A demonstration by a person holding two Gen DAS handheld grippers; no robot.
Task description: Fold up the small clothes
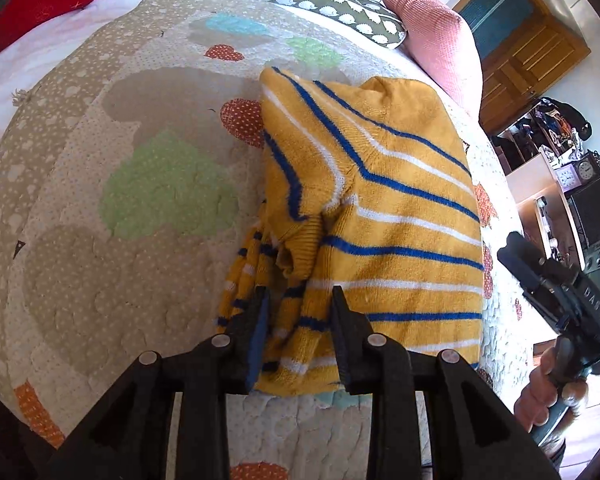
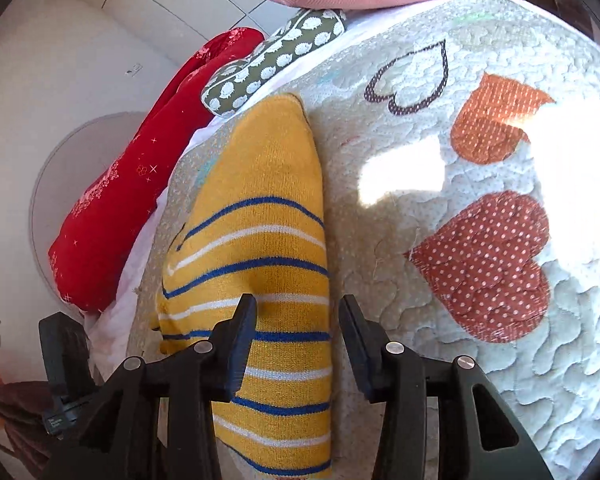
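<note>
A yellow knit sweater (image 1: 380,200) with blue and white stripes lies folded on the heart-patterned quilt (image 1: 140,160). A sleeve is doubled over its left side and bunched near the cuff. My left gripper (image 1: 300,300) is open over the sweater's near left part, with bunched knit lying loose between its fingers. In the right wrist view the sweater (image 2: 268,220) runs away from me as a narrow strip. My right gripper (image 2: 298,306) is open, straddling its right edge without pressing on it. A hand (image 1: 548,384) holds the right tool beyond the bed's right edge.
A pink pillow (image 1: 432,28), a green patterned bolster (image 1: 328,4) and a red cushion (image 2: 140,184) line the far side of the bed. Wooden doors (image 1: 532,52) and a cluttered shelf with clocks (image 1: 572,172) stand to the right. Bare quilt (image 2: 440,160) spreads on both sides of the sweater.
</note>
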